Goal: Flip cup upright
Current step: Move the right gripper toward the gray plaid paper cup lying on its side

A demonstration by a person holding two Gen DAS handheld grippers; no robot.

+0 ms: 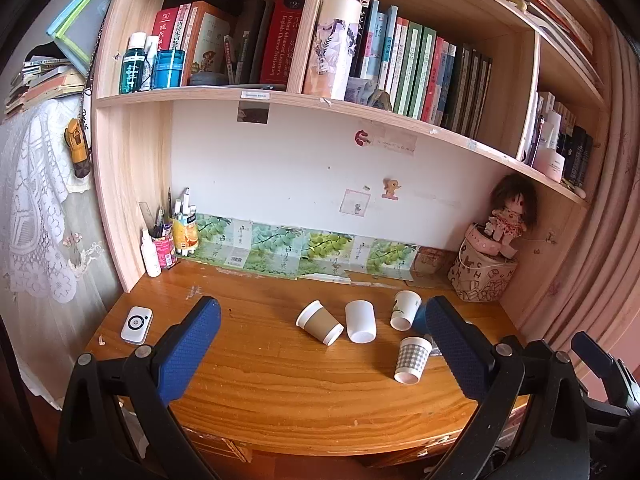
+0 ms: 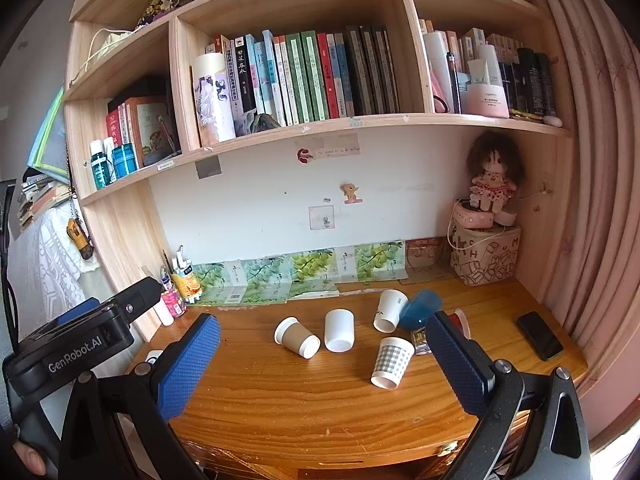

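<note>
Several cups lie tipped on the wooden desk (image 1: 280,380): a brown-sleeved paper cup (image 1: 319,322) (image 2: 297,343), a plain white cup (image 1: 360,321) (image 2: 339,329), a white cup with a green print (image 1: 405,309) (image 2: 389,309), a grey checked cup (image 1: 413,359) (image 2: 391,361) and a blue cup (image 2: 420,309). A red-rimmed cup (image 2: 460,320) is partly hidden behind my right finger. My left gripper (image 1: 324,320) is open and empty, held back above the desk's front edge. My right gripper (image 2: 324,340) is open and empty too, at a similar distance.
A white device (image 1: 136,324) lies at the desk's left, a black phone (image 2: 540,335) at its right. Pen holders and a bottle (image 1: 164,248) stand at back left. A patterned box with a doll (image 1: 484,272) fills the back right corner. Bookshelves hang above.
</note>
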